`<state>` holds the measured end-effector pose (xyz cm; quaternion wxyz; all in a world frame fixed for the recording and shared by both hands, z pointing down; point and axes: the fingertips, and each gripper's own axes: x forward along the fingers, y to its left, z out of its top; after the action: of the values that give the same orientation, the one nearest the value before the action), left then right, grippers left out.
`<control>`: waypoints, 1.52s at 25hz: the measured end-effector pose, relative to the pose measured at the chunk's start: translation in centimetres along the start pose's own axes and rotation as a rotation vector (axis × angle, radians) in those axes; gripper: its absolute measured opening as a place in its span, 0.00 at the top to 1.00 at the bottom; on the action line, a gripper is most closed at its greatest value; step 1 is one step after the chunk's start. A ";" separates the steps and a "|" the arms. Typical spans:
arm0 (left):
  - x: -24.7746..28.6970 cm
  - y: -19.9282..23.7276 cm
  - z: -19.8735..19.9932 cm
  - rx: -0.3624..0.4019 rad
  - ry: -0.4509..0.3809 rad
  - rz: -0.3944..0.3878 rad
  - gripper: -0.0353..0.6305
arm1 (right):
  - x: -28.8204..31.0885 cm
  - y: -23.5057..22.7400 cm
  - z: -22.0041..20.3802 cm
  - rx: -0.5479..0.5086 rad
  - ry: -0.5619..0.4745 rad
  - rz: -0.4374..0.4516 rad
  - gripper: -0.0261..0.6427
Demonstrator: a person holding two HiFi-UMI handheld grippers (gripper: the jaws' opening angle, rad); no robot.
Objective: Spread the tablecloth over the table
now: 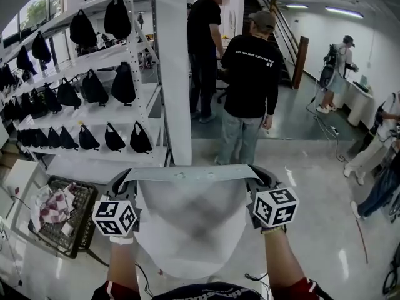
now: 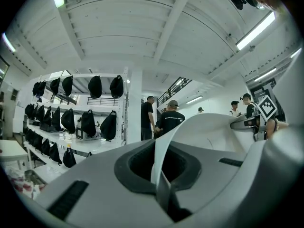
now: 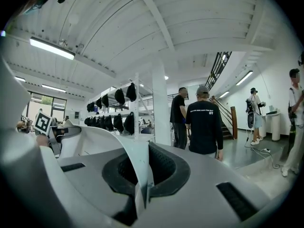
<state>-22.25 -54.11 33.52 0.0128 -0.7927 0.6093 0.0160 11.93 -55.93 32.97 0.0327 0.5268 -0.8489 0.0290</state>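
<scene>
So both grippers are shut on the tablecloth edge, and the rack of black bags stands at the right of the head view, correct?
No, the rack of black bags stands at the left, as the head view shows. Both the left gripper and the right gripper are shut on the edge of the tablecloth.

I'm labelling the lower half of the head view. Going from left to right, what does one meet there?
dark basket with a checked cloth in it → left tool → tablecloth, its top edge pinched by both tools → right tool
</scene>
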 end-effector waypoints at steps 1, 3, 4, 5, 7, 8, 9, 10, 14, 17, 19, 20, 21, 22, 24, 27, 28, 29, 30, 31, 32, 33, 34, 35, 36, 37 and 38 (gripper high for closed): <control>0.4 0.0 0.3 0.004 -0.005 0.003 0.92 | 0.4 -0.2 0.2 0.000 -0.004 0.001 0.92; 1.2 0.2 0.8 0.012 -0.014 0.009 0.92 | 1.1 -0.7 0.6 0.000 -0.012 0.003 0.92; 1.7 0.2 1.0 0.015 -0.017 0.012 0.92 | 1.5 -1.0 0.8 -0.001 -0.015 0.004 0.92; 2.1 0.3 1.2 0.017 -0.021 0.015 0.92 | 1.9 -1.2 1.1 -0.004 -0.019 0.005 0.92; 3.1 0.5 1.7 0.019 -0.030 0.019 0.92 | 2.6 -1.7 1.7 -0.007 -0.030 0.006 0.92; 3.6 0.5 2.1 0.019 -0.039 0.020 0.92 | 2.9 -2.0 2.2 -0.008 -0.039 0.005 0.92; 4.2 0.5 2.8 0.020 -0.051 0.022 0.92 | 3.2 -2.3 3.0 -0.010 -0.052 0.003 0.92; 4.7 0.6 3.5 0.024 -0.066 0.025 0.92 | 3.6 -2.6 3.8 -0.013 -0.069 0.001 0.92; 5.9 0.7 6.4 0.073 -0.138 0.045 0.92 | 4.5 -3.3 6.8 -0.041 -0.146 -0.009 0.92; 6.2 0.8 6.8 0.100 -0.167 0.054 0.92 | 4.9 -3.5 7.2 -0.060 -0.165 -0.011 0.92; 6.3 1.1 5.9 0.098 -0.160 0.059 0.92 | 5.4 -3.4 6.4 -0.062 -0.151 -0.006 0.92; 6.4 1.3 5.1 0.093 -0.149 0.062 0.92 | 5.7 -3.4 5.7 -0.060 -0.137 -0.002 0.92; 6.4 1.5 4.2 0.084 -0.134 0.066 0.92 | 6.1 -3.3 5.0 -0.058 -0.119 0.002 0.92; 6.4 1.7 3.2 0.073 -0.116 0.070 0.92 | 6.4 -3.2 4.1 -0.055 -0.098 0.007 0.92; 6.1 2.0 0.9 0.050 -0.076 0.078 0.92 | 7.0 -3.0 2.0 -0.046 -0.055 0.016 0.92; 5.7 2.1 -2.4 0.026 -0.019 0.086 0.92 | 7.5 -2.9 -1.3 -0.028 0.007 0.024 0.92; 5.6 2.1 -3.4 0.018 -0.004 0.088 0.92 | 7.6 -2.9 -2.2 -0.021 0.024 0.025 0.92; 5.4 2.0 -4.2 0.009 0.008 0.088 0.92 | 7.7 -2.8 -3.0 -0.014 0.038 0.027 0.92; 5.1 2.0 -4.9 0.001 0.019 0.088 0.92 | 7.7 -2.7 -3.7 -0.009 0.050 0.027 0.92; 4.9 2.0 -5.5 -0.008 0.028 0.088 0.92 | 7.7 -2.7 -4.3 -0.004 0.060 0.027 0.92; 4.7 2.0 -6.1 -0.014 0.038 0.088 0.92 | 7.6 -2.6 -4.9 0.002 0.069 0.026 0.92; 4.5 1.9 -6.6 -0.018 0.046 0.087 0.92 | 7.6 -2.6 -5.4 0.010 0.077 0.024 0.92; 4.2 1.7 -7.1 -0.019 0.054 0.086 0.92 | 7.5 -2.6 -5.9 0.020 0.085 0.023 0.92; 3.9 1.5 -7.5 -0.019 0.061 0.086 0.92 | 7.4 -2.7 -6.4 0.032 0.090 0.021 0.92; 3.6 1.4 -7.9 -0.019 0.066 0.086 0.92 | 7.3 -2.7 -6.8 0.041 0.093 0.020 0.92; 3.3 1.3 -8.3 -0.020 0.071 0.087 0.92 | 7.3 -2.6 -7.2 0.048 0.095 0.019 0.92; 3.0 1.4 -8.5 -0.021 0.077 0.090 0.92 | 7.3 -2.4 -7.4 0.053 0.094 0.020 0.92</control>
<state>-22.75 -57.75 41.92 -0.0198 -0.7645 0.6443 -0.0073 11.03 -62.85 41.02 0.0583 0.5170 -0.8506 0.0766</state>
